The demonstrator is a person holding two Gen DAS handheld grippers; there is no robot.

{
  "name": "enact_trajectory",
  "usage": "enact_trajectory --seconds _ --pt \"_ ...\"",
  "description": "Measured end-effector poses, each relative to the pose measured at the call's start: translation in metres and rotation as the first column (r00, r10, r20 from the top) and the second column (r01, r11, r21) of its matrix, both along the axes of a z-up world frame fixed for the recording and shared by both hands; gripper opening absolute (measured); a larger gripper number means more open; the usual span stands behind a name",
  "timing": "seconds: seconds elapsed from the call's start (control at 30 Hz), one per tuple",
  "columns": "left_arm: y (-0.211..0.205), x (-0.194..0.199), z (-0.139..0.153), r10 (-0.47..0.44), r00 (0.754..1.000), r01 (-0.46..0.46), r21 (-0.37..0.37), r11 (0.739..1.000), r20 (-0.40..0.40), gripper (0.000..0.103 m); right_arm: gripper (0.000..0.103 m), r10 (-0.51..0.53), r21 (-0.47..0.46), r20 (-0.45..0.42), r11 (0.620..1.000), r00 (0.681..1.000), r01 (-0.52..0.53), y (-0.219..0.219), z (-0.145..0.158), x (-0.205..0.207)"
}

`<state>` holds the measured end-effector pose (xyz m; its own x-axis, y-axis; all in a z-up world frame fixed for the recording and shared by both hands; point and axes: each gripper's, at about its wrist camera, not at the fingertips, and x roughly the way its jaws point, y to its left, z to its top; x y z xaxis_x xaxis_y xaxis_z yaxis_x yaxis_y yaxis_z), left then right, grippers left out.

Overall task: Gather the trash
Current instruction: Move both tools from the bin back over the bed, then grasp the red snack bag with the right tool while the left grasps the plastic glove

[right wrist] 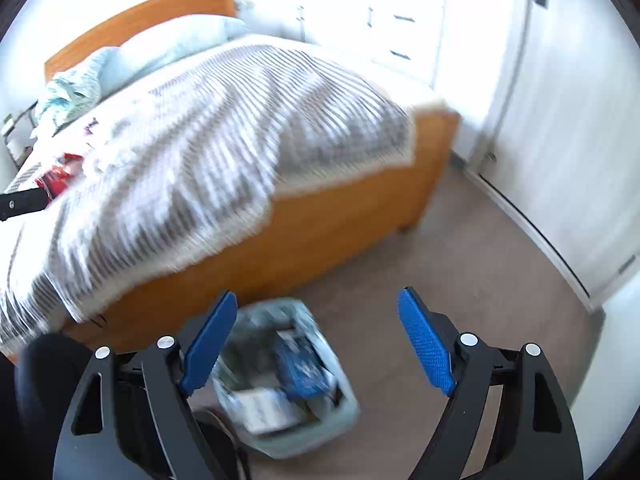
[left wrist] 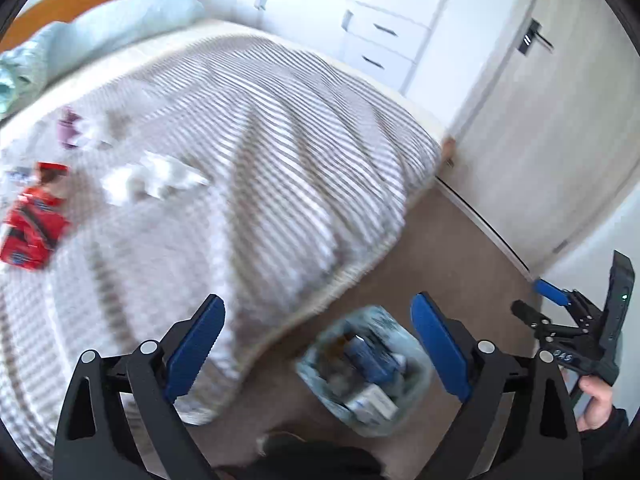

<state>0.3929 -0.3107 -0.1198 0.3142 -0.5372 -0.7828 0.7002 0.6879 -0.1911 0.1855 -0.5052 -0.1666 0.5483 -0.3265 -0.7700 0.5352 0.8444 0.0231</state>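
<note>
A pale grey-blue trash bin [left wrist: 372, 428] [right wrist: 332, 428] stands on the carpet beside the bed, holding blue and white packaging. On the striped blanket lie a red packet [left wrist: 32, 228] [right wrist: 56, 178], crumpled white tissue [left wrist: 152, 178] and a small purple item [left wrist: 68, 128]. My left gripper [left wrist: 316, 300] is open and empty, up above the bed's edge and the bin. My right gripper [right wrist: 317, 294] is open and empty too, over the bin. It also shows at the right edge of the left wrist view [left wrist: 538, 302], held by a hand [left wrist: 596, 396].
The bed [right wrist: 340, 216] has an orange wooden frame and headboard, with pale blue pillows [left wrist: 120, 24] at its head. White drawers [left wrist: 380, 36] and a pale door [left wrist: 540, 120] stand beyond it. Brown carpet [right wrist: 460, 248] lies between bed and door. Dark clothing of the person shows at the bottom.
</note>
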Motion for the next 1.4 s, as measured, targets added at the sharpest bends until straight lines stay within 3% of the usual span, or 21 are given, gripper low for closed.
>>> enact_trajectory --seconds 0.1,0.17,0.27,0.33,0.4,0.5,0.53,0.6,0.67,0.8,0.87,0.9,0.93,0.97,1.03,1.07,1.1,1.2,1.27,1.4 --pt "0.049 0.037 0.01 0.102 0.994 -0.101 -0.02 0.995 0.033 0.092 0.079 0.061 -0.015 0.036 0.998 0.997 -0.06 0.026 0.02 0.039" --pt "0.091 0.067 0.016 0.149 0.989 -0.148 -0.053 0.988 0.012 0.092 0.079 0.116 -0.022 0.064 0.993 0.991 -0.115 0.048 0.031 0.065" --pt "0.169 0.113 0.029 0.27 0.963 -0.269 -0.156 0.95 -0.017 0.092 0.079 0.206 -0.033 0.131 0.979 0.97 -0.203 0.087 0.043 0.101" --pt "0.222 0.145 0.032 0.405 0.913 -0.406 -0.204 0.891 -0.049 0.092 0.079 0.279 -0.051 0.148 0.96 0.949 -0.275 0.118 0.044 0.128" --pt "0.272 0.171 0.028 0.52 0.847 -0.529 -0.257 0.809 -0.108 0.091 0.079 0.357 -0.072 0.138 0.934 0.924 -0.351 0.149 0.041 0.157" --pt "0.319 0.207 0.01 0.538 0.809 -0.587 -0.346 0.732 -0.236 0.089 0.079 0.455 -0.123 0.103 0.888 0.885 -0.442 0.198 0.033 0.202" --pt "0.327 0.218 0.005 0.528 0.801 -0.598 -0.357 0.717 -0.282 0.087 0.079 0.479 -0.14 0.091 0.874 0.873 -0.465 0.215 0.03 0.217" --pt "0.332 0.234 -0.007 0.512 0.799 -0.601 -0.367 0.71 -0.316 0.084 0.079 0.535 -0.135 0.092 0.842 0.84 -0.522 0.245 0.027 0.243" --pt "0.329 0.247 -0.015 0.555 0.777 -0.629 -0.323 0.707 -0.297 0.083 0.079 0.566 -0.148 0.087 0.821 0.82 -0.551 0.273 0.021 0.273" --pt "0.312 0.274 -0.037 0.541 0.784 -0.612 -0.239 0.754 -0.304 0.083 0.079 0.591 -0.167 0.079 0.801 0.803 -0.574 0.312 0.01 0.324" --pt "0.304 0.281 -0.052 0.546 0.774 -0.615 -0.177 0.768 -0.321 0.081 0.079 0.588 -0.171 0.081 0.804 0.805 -0.57 0.323 0.004 0.348" --pt "0.302 0.283 -0.057 0.531 0.778 -0.605 -0.172 0.778 -0.334 0.075 0.079 0.579 -0.168 0.089 0.811 0.81 -0.561 0.325 0.002 0.358" --pt "0.303 0.288 -0.063 0.511 0.782 -0.595 -0.181 0.783 -0.357 0.05 0.079 0.569 -0.161 0.099 0.818 0.816 -0.552 0.327 -0.001 0.369" --pt "0.306 0.29 -0.068 0.495 0.774 -0.597 -0.196 0.778 -0.394 0.017 0.079 0.559 -0.146 0.109 0.827 0.822 -0.543 0.329 -0.003 0.38" --pt "0.324 0.294 -0.074 0.488 0.737 -0.64 -0.249 0.727 -0.469 0.0 0.079 0.536 -0.112 0.127 0.844 0.835 -0.525 0.328 -0.009 0.402" --pt "0.333 0.293 -0.069 0.497 0.731 -0.655 -0.278 0.702 -0.467 0.0 0.079 0.526 -0.097 0.13 0.851 0.841 -0.517 0.328 -0.012 0.411" --pt "0.343 0.291 -0.061 0.512 0.732 -0.664 -0.302 0.684 -0.45 0.0 0.077 0.522 -0.078 0.132 0.853 0.843 -0.516 0.328 -0.015 0.419" --pt "0.369 0.281 -0.035 0.531 0.743 -0.668 -0.416 0.617 -0.407 0.0 0.049 0.529 -0.048 0.121 0.848 0.84 -0.527 0.328 -0.026 0.432" --pt "0.385 0.275 -0.022 0.555 0.741 -0.67 -0.477 0.569 -0.378 0.0 0.013 0.532 -0.02 0.119 0.845 0.838 -0.534 0.325 -0.031 0.432" --pt "0.407 0.266 -0.006 0.59 0.725 -0.667 -0.574 0.475 -0.355 0.0 0.003 0.522 0.025 0.147 0.847 0.84 -0.531 0.318 -0.03 0.429"
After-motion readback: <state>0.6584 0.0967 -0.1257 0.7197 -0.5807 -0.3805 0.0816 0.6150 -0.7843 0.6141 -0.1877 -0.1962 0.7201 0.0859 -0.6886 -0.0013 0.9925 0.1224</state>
